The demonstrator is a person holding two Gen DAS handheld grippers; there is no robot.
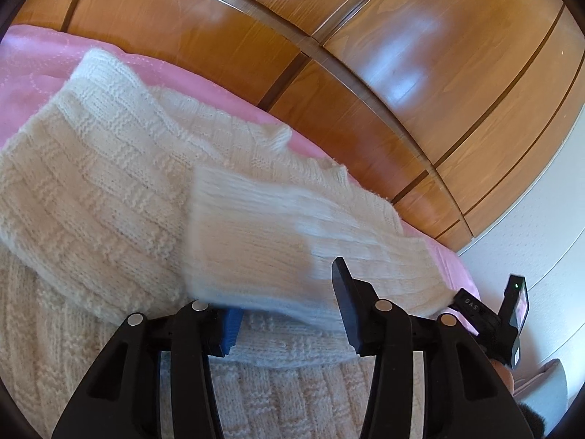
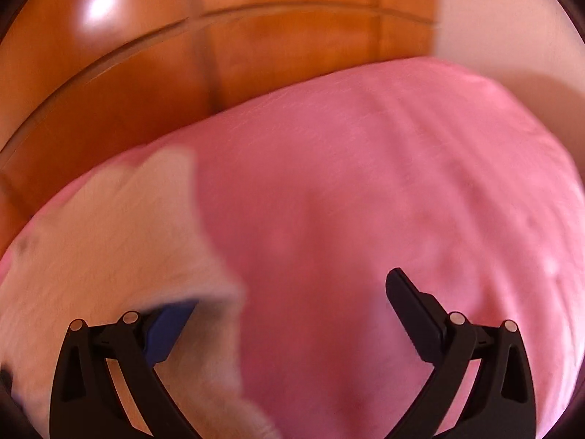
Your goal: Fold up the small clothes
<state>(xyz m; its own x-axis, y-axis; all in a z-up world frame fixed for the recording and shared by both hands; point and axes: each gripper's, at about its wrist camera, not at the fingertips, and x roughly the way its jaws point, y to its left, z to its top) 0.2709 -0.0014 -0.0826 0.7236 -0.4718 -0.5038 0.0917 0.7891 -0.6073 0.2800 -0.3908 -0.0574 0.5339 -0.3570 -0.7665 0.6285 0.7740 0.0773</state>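
Note:
A cream knitted sweater (image 1: 109,183) lies on a pink bed cover (image 1: 33,73). One sleeve is folded across its body. A second sleeve (image 1: 285,234) is blurred and hangs just above my left gripper (image 1: 289,314), draped over the left finger's blue pad. The left jaws stand open, gripping nothing. My right gripper (image 2: 292,314) is wide open over the pink cover (image 2: 384,183). A blurred edge of the sweater (image 2: 120,241) lies over its left finger. The right gripper also shows at the right edge of the left wrist view (image 1: 493,314).
A glossy wooden wardrobe (image 1: 365,55) stands right behind the bed, also in the right wrist view (image 2: 182,55). A white wall (image 1: 541,256) is to the right. Bare pink cover spreads right of the sweater.

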